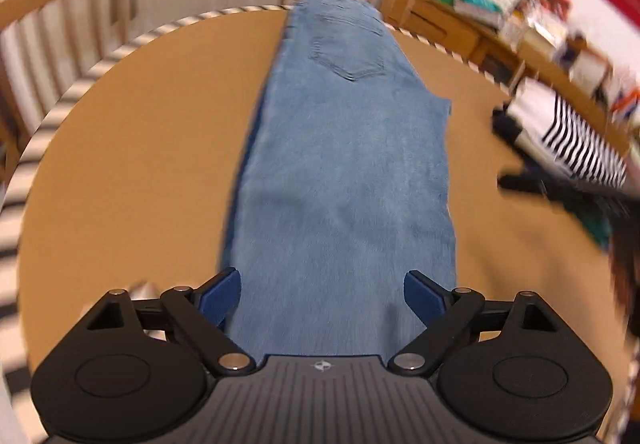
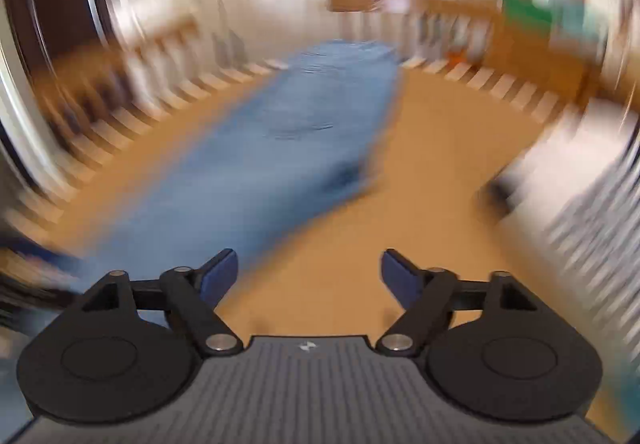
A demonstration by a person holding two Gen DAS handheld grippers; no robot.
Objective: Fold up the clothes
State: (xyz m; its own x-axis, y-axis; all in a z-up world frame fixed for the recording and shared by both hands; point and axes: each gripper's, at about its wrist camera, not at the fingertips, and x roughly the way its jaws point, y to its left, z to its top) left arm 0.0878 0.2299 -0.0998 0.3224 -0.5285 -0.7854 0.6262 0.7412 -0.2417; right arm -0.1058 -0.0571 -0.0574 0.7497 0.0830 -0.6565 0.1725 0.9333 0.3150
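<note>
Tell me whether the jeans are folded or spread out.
Folded once lengthwise: the jeans lie as one long strip on the table, back pocket up, a second layer's edge showing along one side.

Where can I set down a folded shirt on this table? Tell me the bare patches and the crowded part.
Bare top lies left of the jeans, out to the table's striped rim, and in a narrower strip right of them, under the open right gripper. It is crowded at the far right, where the striped clothes are piled. The open left gripper straddles the jeans' near end.
</note>
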